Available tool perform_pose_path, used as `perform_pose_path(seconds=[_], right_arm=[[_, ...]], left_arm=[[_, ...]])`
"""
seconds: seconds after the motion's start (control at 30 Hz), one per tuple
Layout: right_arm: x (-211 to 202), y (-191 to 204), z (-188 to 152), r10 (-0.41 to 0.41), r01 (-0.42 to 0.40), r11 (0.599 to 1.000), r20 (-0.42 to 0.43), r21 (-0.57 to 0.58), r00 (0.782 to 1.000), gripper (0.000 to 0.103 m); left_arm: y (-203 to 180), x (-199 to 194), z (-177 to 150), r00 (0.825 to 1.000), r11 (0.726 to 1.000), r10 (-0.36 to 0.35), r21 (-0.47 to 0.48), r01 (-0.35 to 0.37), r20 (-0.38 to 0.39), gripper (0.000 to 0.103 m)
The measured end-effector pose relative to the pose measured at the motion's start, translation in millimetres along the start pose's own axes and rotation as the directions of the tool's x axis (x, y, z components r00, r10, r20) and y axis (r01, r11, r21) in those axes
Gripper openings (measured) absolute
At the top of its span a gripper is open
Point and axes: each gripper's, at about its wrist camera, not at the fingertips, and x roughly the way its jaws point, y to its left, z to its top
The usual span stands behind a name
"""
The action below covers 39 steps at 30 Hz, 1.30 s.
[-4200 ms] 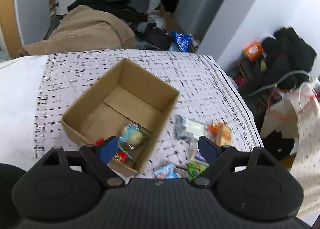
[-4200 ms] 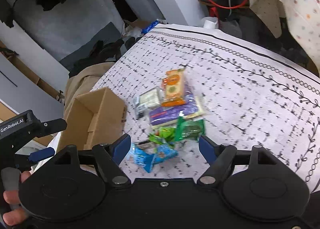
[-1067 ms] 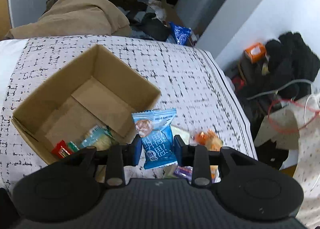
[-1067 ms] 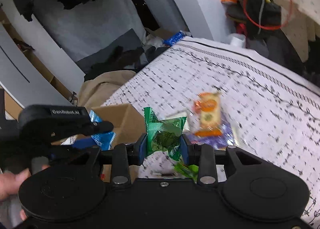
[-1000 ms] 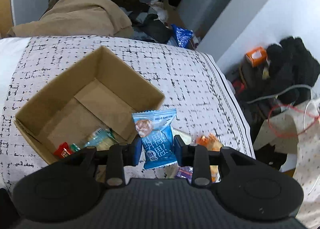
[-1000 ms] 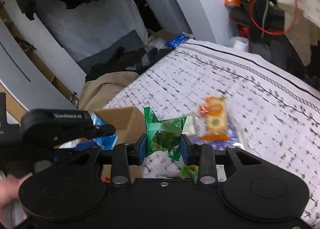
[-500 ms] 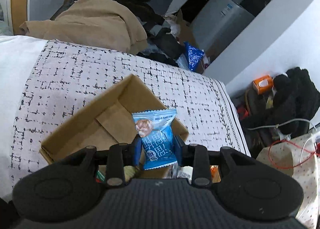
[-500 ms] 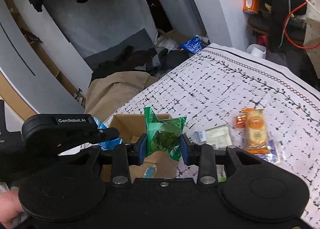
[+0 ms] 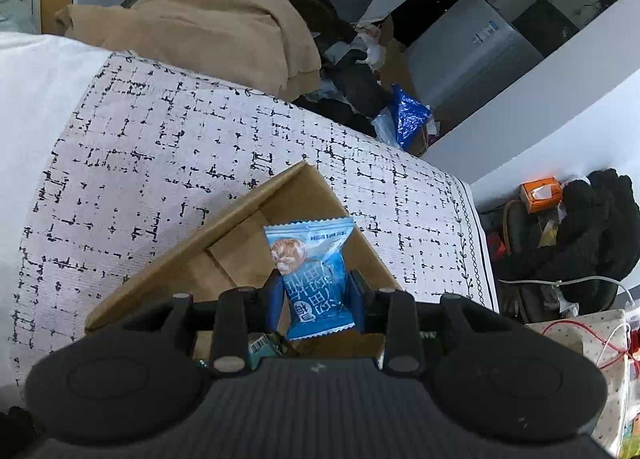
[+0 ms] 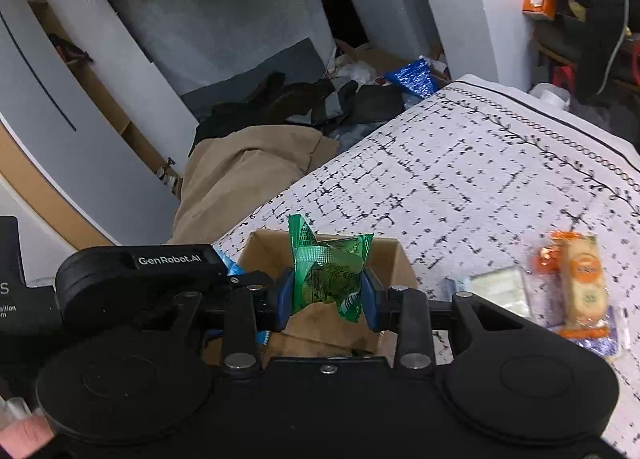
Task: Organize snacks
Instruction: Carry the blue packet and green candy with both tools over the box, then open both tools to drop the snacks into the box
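Note:
My left gripper [image 9: 316, 297] is shut on a blue snack packet [image 9: 312, 271] and holds it above the open cardboard box [image 9: 224, 235]. My right gripper [image 10: 328, 295] is shut on a green snack packet [image 10: 328, 275], also above the box [image 10: 392, 259]. The left gripper's body shows in the right wrist view [image 10: 160, 263], just left of my right gripper. A snack shows inside the box behind the left fingers [image 9: 260, 343]. Loose snacks lie on the patterned cloth at right: an orange packet [image 10: 584, 279], a pale packet [image 10: 496, 291], a purple packet [image 10: 600, 343].
The box stands on a bed with a black-and-white patterned cloth [image 9: 160, 147]. Beyond the bed's far edge lie a tan blanket [image 9: 208, 27], dark clothes and a blue foil bag [image 9: 408, 119]. An orange box [image 9: 540, 193] and black garments sit at right.
Both grippers, each holding its packet, have moved left from the snack pile to above the box. The loose snacks have slid to the right edge of the right wrist view.

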Motion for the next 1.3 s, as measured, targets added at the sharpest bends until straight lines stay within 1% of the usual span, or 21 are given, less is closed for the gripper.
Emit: perform_pose_path(seconds=[0.17, 0.27, 0.3, 0.37, 0.4, 0.47, 0.53, 0.57, 0.63, 0.7, 0.8, 0.9, 1.07, 1.13, 1.23, 1.3], right_arm=[[11.1, 4.5, 3.0, 0.011, -0.011, 1.000, -0.015, -0.007, 1.000, 0.035], [13.5, 8.1, 4.0, 0.026, -0.026, 0.999, -0.025, -0.023, 0.999, 0.044], [13.2, 8.5, 3.8, 0.024, -0.024, 0.999, -0.023, -0.027, 0.999, 0.052], [10.4, 6.9, 3.1, 0.021, -0.021, 0.999, -0.017, -0.025, 1.000, 0.054], [9.0, 5.3, 2.8, 0.021, -0.021, 1.000, -0.017, -0.020, 1.000, 0.054], [4.5, -1.2, 2.1, 0.021, -0.021, 1.000, -0.018, 0.000, 1.000, 0.054], [-2.6, -8.8, 0.2, 0.008, -0.008, 1.000, -0.015, 0.010, 1.000, 0.057], [-6.0, -11.4, -1.2, -0.002, 0.002, 1.000, -0.012, 0.013, 1.000, 0.059], [-15.8, -20.0, -3.3, -0.023, 0.023, 0.999, -0.001, 0.023, 1.000, 0.063], [-24.9, -28.8, -5.6, -0.039, 0.039, 0.999, 0.009, 0.031, 0.999, 0.067], [-38.6, -42.3, -9.8, -0.067, 0.066, 0.997, 0.015, 0.046, 0.998, 0.072], [-51.4, -56.8, -15.0, -0.088, 0.087, 0.994, 0.022, 0.063, 0.996, 0.077], [-73.6, -79.5, -26.1, -0.125, 0.122, 0.989, 0.030, 0.088, 0.992, 0.080], [-80.6, -87.7, -30.8, -0.138, 0.135, 0.986, 0.028, 0.098, 0.990, 0.081], [-90.7, -100.6, -39.4, -0.156, 0.153, 0.982, 0.022, 0.111, 0.988, 0.082], [-95.6, -106.9, -44.7, -0.163, 0.160, 0.980, 0.017, 0.119, 0.986, 0.082]], left_arm=[[6.1, 7.1, 7.8, 1.000, 0.999, -0.008, -0.039, 0.008, -0.008, 0.033], [6.2, 6.5, 10.7, 1.000, 0.999, 0.001, -0.040, 0.000, 0.006, 0.034], [7.1, 6.5, 11.3, 1.000, 0.999, 0.004, -0.049, -0.003, 0.010, 0.034], [8.9, 7.2, 12.4, 1.000, 0.998, 0.020, -0.066, -0.019, 0.014, 0.035], [9.3, 7.8, 12.6, 1.000, 0.997, 0.025, -0.073, -0.024, 0.011, 0.039], [9.2, 8.4, 12.4, 1.000, 0.996, 0.024, -0.085, -0.024, -0.003, 0.044], [5.7, 8.0, 9.5, 1.000, 0.996, 0.026, -0.086, -0.028, -0.016, 0.061], [3.5, 7.2, 7.4, 0.999, 0.996, 0.032, -0.080, -0.033, -0.014, 0.064], [-0.8, 3.8, 2.7, 0.999, 0.997, 0.046, -0.066, -0.046, -0.002, 0.075], [-2.8, 1.0, -1.7, 0.998, 0.996, 0.056, -0.068, -0.056, -0.001, 0.081], [-6.4, -2.7, -10.5, 0.998, 0.996, 0.058, -0.069, -0.058, -0.007, 0.084], [-14.9, -4.1, -21.2, 0.997, 0.997, 0.070, -0.035, -0.071, -0.023, 0.086], [-31.5, -7.4, -42.2, 0.996, 0.996, 0.081, 0.043, -0.080, -0.032, 0.086], [-39.5, -10.2, -51.9, 0.996, 0.992, 0.085, 0.096, -0.082, -0.027, 0.087], [-50.9, -14.4, -67.4, 0.996, 0.981, 0.089, 0.173, -0.084, -0.022, 0.093], [-56.7, -17.4, -77.8, 0.996, 0.973, 0.087, 0.216, -0.079, -0.025, 0.094]])
